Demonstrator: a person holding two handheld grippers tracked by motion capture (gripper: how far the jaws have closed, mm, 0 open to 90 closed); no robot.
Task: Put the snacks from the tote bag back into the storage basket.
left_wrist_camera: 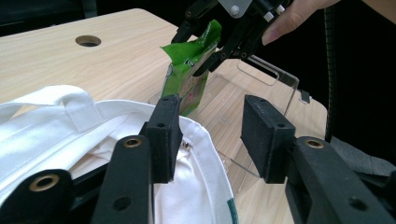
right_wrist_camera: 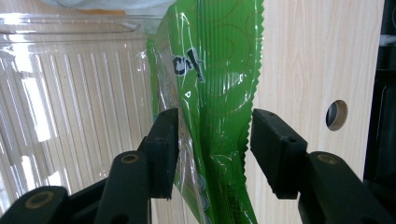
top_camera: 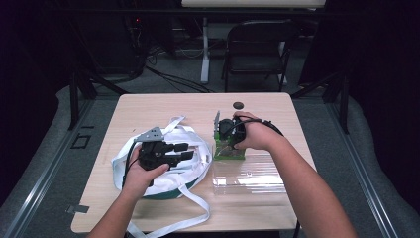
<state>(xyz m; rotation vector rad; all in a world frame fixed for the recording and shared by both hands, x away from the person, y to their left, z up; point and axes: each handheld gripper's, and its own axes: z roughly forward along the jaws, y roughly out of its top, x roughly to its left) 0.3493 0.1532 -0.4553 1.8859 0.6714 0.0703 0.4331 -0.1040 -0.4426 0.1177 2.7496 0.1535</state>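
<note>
A pale wood-grain table is seen from above, smooth and rounded at the corners, with a small round cable hole near its far edge. On its left half a white cloth bag is slumped in soft folds, its flat fabric straps looped outward and one trailing off toward the near edge; a dark green band is glimpsed along its lower rim. Over that bag the left gripper is held in the left hand, and in the left gripper view its two blocky black jaws are seen well apart, nothing between them, with the white cloth just beneath the left one. To the right, a green snack packet of glossy, crinkled plastic is stood up on end, its top edge gathered and its side seam cut in a zigzag. The right gripper is brought down on it from above by the right hand. In the right gripper view the packet is framed between the jaws, which are parted around it, a gap showing on the right side; whether the left jaw is touching the film cannot be told. Just beside the packet, toward the near edge, a clear ribbed plastic tray is laid flat, light catching on its ridges.
</note>
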